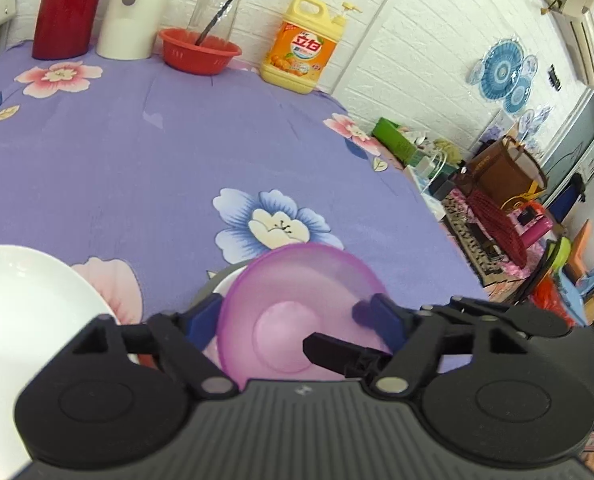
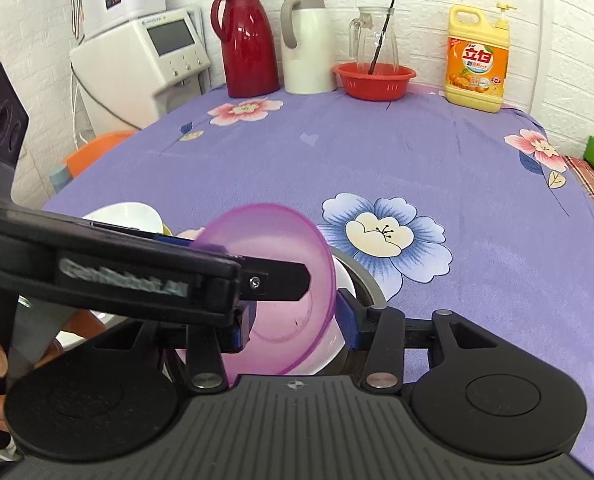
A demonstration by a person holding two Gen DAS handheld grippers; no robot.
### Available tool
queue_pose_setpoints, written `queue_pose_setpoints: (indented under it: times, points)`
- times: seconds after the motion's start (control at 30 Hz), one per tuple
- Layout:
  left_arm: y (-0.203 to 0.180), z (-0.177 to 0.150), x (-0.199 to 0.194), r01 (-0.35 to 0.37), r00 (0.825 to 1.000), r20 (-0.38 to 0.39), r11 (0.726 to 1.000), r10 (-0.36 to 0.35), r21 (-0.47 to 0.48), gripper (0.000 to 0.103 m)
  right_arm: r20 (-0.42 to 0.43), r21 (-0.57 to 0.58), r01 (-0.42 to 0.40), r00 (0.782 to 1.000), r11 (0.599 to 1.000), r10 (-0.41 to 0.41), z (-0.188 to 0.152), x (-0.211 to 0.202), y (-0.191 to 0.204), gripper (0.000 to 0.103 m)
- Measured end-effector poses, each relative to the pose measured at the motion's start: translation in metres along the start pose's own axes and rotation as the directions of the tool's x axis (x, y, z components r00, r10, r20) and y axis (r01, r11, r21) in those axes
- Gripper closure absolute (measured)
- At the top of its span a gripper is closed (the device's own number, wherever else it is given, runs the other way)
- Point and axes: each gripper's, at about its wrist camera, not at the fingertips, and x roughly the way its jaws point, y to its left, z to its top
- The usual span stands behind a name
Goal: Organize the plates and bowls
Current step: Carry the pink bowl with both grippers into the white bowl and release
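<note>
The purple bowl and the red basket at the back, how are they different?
The purple bowl is see-through, smooth plastic; the red basket is solid-coloured with slots in its side. The purple bowl hangs tilted over a white bowl, near the camera; the red basket sits flat on the tablecloth by the wall. Both are round and open-topped.
</note>
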Motion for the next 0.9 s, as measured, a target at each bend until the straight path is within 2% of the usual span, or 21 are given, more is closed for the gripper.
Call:
queue_pose_setpoints:
  times: [0.07, 0.13, 0.17, 0.33, 0.5, 0.67, 0.9]
  points:
    - [-0.003, 0.001, -0.007, -0.013, 1.000, 0.026, 0.999, 0.013, 0.031, 0.024, 0.027, 0.027, -0.009, 1.000, 1.000, 0.008, -0.005, -0.008, -0.002, 0.024]
    - [-0.003, 0.003, -0.015, -0.025, 0.998, 0.058, 0.999, 0.022, 0.045, 0.024, 0.052, 0.037, 0.021, 0.998, 0.999, -0.023, -0.009, -0.015, -0.003, 0.003]
    - [-0.002, 0.004, -0.021, -0.023, 0.997, 0.080, 0.999, 0.020, 0.039, 0.024, 0.073, 0.047, 0.040, 0.996, 0.998, -0.043, -0.011, -0.019, -0.003, 0.000]
    - [0.006, 0.006, -0.033, -0.031, 0.987, 0.157, 0.999, 0.033, -0.017, 0.024, 0.166, 0.131, 0.065, 0.982, 0.989, -0.087, -0.026, -0.036, -0.007, 0.000]
    - [0.014, 0.002, -0.030, -0.025, 0.987, 0.157, 0.997, 0.036, -0.069, 0.024, 0.238, 0.256, 0.068, 0.962, 0.964, -0.131, -0.039, -0.046, -0.016, 0.000]
    - [0.022, 0.000, -0.020, -0.035, 0.990, 0.131, 0.996, 0.046, -0.088, 0.024, 0.217, 0.265, 0.106, 0.962, 0.958, -0.166, -0.038, -0.040, -0.022, 0.000]
    - [0.023, 0.001, -0.005, -0.106, 0.987, 0.113, 0.993, 0.111, -0.046, 0.024, 0.176, 0.276, 0.091, 0.974, 0.957, -0.144, -0.037, -0.021, -0.026, 0.000]
